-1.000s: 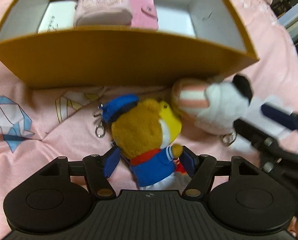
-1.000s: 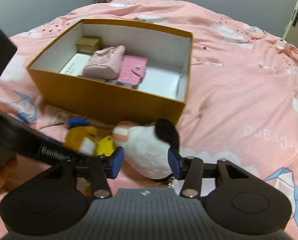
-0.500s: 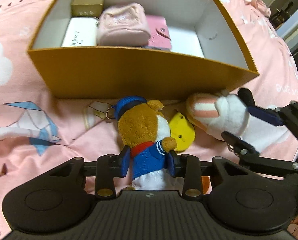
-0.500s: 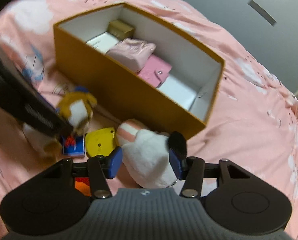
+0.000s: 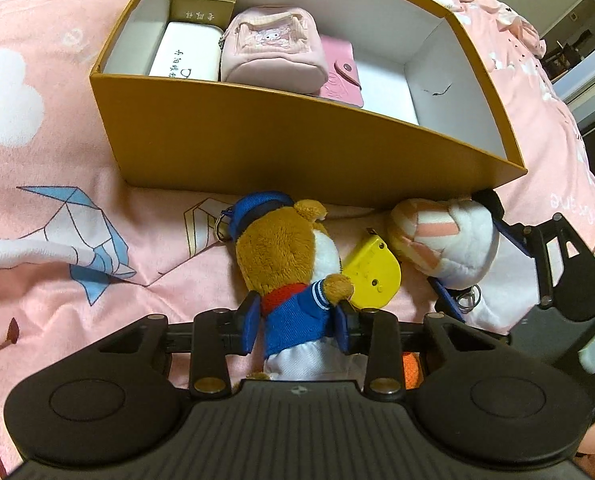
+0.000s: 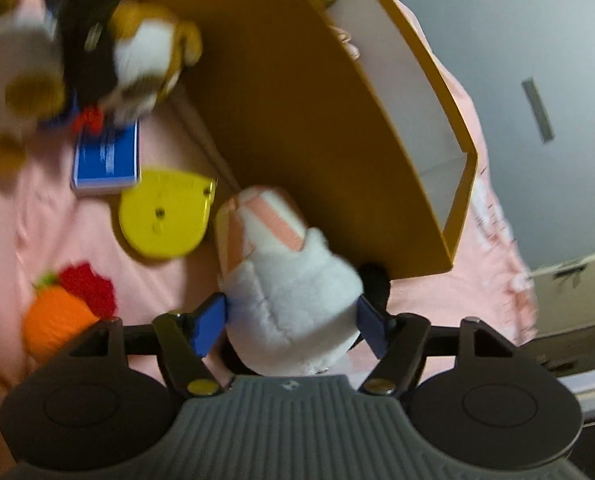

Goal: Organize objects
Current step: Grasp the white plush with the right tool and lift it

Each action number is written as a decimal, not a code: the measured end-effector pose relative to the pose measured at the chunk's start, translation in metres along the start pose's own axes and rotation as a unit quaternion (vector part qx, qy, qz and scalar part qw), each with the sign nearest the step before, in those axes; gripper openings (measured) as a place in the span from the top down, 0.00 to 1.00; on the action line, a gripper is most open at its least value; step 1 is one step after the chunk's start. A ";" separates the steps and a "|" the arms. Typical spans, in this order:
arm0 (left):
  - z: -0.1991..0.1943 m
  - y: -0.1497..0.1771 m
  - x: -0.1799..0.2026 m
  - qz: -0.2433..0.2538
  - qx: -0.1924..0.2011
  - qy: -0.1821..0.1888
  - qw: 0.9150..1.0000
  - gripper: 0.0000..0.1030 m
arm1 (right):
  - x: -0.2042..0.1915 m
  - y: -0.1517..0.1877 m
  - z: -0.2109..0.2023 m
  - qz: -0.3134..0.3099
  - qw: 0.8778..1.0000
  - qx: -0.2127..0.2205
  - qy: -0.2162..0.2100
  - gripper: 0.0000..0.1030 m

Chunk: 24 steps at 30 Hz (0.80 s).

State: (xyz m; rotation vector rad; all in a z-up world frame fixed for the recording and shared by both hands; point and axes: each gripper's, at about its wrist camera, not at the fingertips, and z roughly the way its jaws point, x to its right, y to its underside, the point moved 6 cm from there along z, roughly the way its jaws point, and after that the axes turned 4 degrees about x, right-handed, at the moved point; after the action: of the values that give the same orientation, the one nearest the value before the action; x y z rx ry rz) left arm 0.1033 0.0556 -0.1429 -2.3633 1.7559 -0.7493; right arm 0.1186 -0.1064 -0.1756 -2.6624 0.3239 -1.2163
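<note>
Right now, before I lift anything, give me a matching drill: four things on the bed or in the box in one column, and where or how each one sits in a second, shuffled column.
Things:
1. bear
2. white plush
3. pink pouch
4. yellow disc

Places:
A. in the box
B. flat on the bedspread, between the two plush toys
C. clamped in the left tool
D. between the right tool pads

Pairs: 1-C, 2-D, 3-A, 4-B
</note>
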 end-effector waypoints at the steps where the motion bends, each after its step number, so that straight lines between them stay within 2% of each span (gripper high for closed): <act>1: 0.000 0.000 0.000 -0.001 0.000 0.000 1.000 0.60 | -0.002 0.001 0.003 -0.008 1.000 -0.001 0.008 0.29; 6: -0.001 0.000 0.001 -0.001 0.000 0.001 1.000 0.60 | -0.007 0.007 0.016 -0.033 0.998 -0.006 0.047 0.28; 10: -0.002 0.001 0.000 -0.001 0.000 0.003 1.000 0.60 | -0.001 0.007 0.013 -0.020 0.999 -0.001 0.051 0.33; 14: -0.004 0.001 0.000 0.002 -0.001 0.009 1.000 0.60 | 0.017 0.005 0.002 0.029 0.999 0.002 0.024 0.36; 17: -0.006 0.001 0.000 0.006 -0.002 0.015 1.000 0.60 | 0.039 0.000 -0.012 0.104 0.994 0.008 -0.030 0.36; 19: -0.007 0.001 0.000 0.010 -0.001 0.018 1.000 0.60 | 0.057 -0.003 -0.021 0.166 0.983 0.013 -0.081 0.36; 21: -0.009 0.001 0.000 0.012 0.000 0.020 1.000 0.60 | 0.072 -0.005 -0.027 0.226 0.965 0.015 -0.133 0.35; 24: -0.011 0.001 -0.002 0.013 0.000 0.023 1.000 0.60 | 0.088 -0.008 -0.031 0.312 0.927 0.011 -0.209 0.35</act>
State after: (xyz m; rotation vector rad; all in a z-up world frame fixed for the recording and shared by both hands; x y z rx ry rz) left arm 0.0973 0.0590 -0.1340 -2.3382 1.8005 -0.8052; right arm 0.1525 -0.1262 -0.0902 -2.4055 0.9726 -0.4439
